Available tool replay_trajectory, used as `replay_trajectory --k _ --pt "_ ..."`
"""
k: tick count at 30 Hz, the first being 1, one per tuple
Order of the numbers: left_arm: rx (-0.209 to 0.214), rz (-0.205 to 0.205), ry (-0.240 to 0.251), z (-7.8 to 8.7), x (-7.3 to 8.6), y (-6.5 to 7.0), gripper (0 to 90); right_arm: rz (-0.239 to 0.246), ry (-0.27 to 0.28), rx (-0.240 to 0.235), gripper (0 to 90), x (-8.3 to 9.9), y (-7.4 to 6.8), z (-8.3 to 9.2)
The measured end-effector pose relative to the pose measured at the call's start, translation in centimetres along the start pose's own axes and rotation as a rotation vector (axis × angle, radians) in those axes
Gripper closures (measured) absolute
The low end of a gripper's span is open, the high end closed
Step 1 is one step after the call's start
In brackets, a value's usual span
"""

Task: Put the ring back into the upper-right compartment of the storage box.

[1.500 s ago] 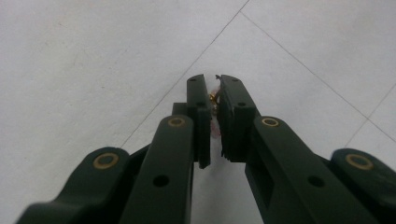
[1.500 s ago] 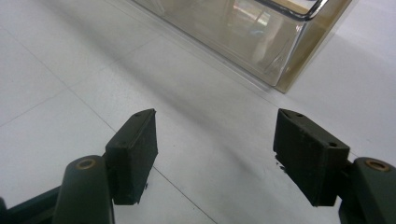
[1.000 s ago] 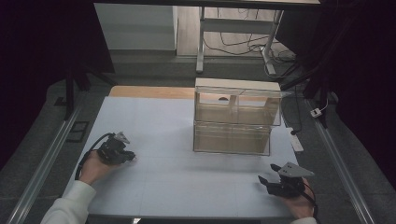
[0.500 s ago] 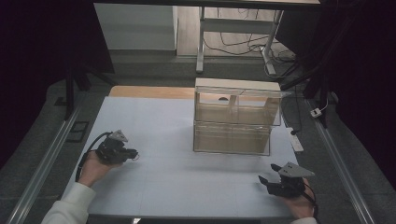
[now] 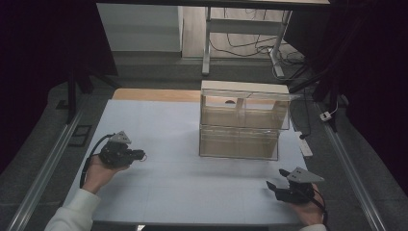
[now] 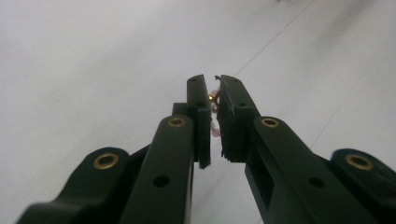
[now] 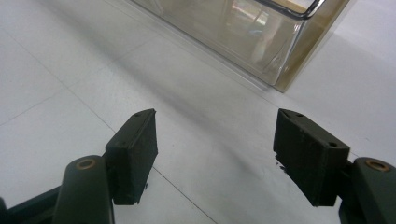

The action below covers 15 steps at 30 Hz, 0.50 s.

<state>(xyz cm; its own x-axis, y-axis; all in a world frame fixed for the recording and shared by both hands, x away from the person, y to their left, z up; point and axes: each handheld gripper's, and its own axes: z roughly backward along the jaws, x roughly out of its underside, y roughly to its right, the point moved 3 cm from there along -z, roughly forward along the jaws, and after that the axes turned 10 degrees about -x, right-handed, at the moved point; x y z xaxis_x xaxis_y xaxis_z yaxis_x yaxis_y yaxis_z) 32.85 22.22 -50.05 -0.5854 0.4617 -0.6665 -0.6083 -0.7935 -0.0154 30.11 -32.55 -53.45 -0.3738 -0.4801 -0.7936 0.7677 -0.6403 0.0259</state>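
Early stage: the left gripper (image 6: 212, 100), jaws clamped on a small pink-and-gold trinket (image 6: 213, 108), is well apart from the clear two-tier plastic organizer (image 5: 243, 121); the right gripper (image 7: 215, 156) gapes empty, delivery pending.

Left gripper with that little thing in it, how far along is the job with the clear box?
Done: the left gripper is shut on a small pinkish, gold-tipped item; what it is I cannot tell. In hand: that gripper holds it over the table, well left of the clear box. The right gripper is open and empty, near the box's front corner. Left, probably: carrying the item to the box and letting go.
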Motion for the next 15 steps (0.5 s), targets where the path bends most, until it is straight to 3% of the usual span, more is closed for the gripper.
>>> replay_trajectory --k 15 --pt "0.041 -0.001 0.128 1.9 -2.3 1.6 82.6 0.001 -0.001 0.001 30.3 0.0 0.0 0.0"
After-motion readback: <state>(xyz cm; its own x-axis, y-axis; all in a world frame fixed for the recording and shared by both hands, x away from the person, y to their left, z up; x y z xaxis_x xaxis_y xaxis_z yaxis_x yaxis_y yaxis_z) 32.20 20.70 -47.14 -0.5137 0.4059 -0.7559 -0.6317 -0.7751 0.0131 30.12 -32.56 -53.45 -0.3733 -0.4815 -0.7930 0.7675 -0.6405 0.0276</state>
